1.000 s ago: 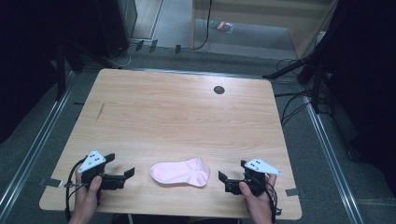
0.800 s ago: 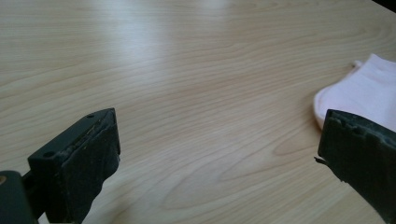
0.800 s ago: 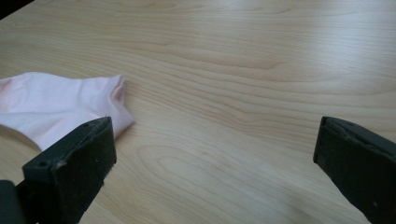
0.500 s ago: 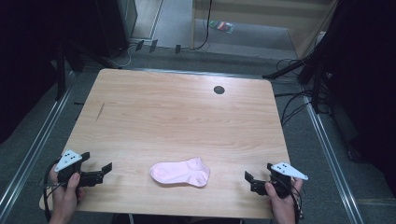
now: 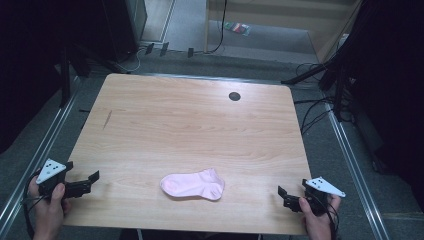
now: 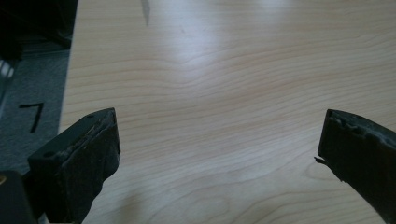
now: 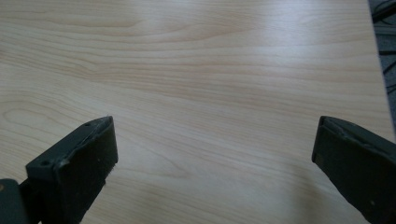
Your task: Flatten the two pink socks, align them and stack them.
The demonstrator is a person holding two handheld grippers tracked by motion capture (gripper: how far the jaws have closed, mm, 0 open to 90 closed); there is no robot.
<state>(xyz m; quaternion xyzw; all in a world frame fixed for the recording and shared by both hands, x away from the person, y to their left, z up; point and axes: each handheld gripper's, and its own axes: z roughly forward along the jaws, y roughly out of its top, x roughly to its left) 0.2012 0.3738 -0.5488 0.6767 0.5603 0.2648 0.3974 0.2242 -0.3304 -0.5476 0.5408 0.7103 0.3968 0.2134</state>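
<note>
No brand, label or legible writing appears on any thing; the left gripper view shows a dark mark shaped like a 7 (image 6: 32, 115) on the grey floor (image 6: 35, 93) beside the tabletop's edge, though whether it is a numeral cannot be told. At the far left of the high view, the left gripper (image 5: 89, 182) sits at the near left corner of the tabletop (image 5: 190, 125), held in the person's left hand (image 5: 47, 205), its grey three-cornered plate (image 5: 51, 170) uppermost; its own view shows the jaws spread wide with bare wood grain between them and nothing held. A short dark streak (image 5: 107, 119) marks the wood farther back on the left. The pink sock (image 5: 194, 184) lies flat near the middle of the front edge, between the two grippers and well apart from both, outside either pair of jaws and touched by neither. A small dark round hole (image 5: 234, 96) lies toward the far edge, right of centre. At the right, the right gripper (image 5: 286, 196) rests at the near right corner in the right hand (image 5: 315, 220); its jaws are likewise wide apart and empty over bare wood. Compared with half a second earlier, both grippers lie slightly farther outward from the sock, and a full second earlier they flanked it closely; the sock itself has not shifted.
</note>
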